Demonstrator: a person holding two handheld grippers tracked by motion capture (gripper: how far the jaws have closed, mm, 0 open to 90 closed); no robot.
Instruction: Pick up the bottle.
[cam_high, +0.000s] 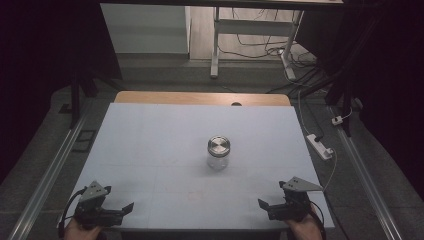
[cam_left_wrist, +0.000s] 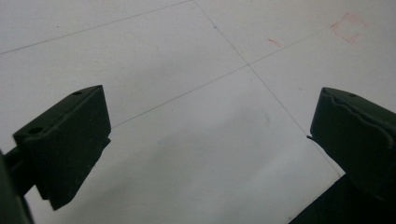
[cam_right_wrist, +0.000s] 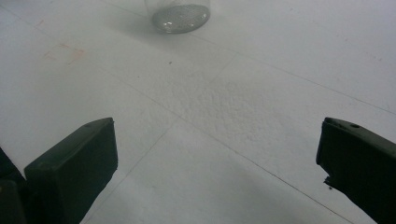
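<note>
With both the left gripper (cam_high: 122, 210) and the right gripper (cam_high: 266, 206) empty, jaws wide, the clear glass jar with a silver metal lid (cam_high: 218, 152) standing mid-table (cam_high: 150, 145) could tip if nudged off-centre.

Jar: a clear glass jar (cam_high: 218, 153) with a metal lid (cam_high: 218, 145) stands upright mid-table.
Table: white top (cam_high: 150, 150), wooden far edge.
Grippers: left gripper (cam_high: 125, 210) and right gripper (cam_high: 265, 206) at near corners, jaws apart, well apart from the jar.
</note>
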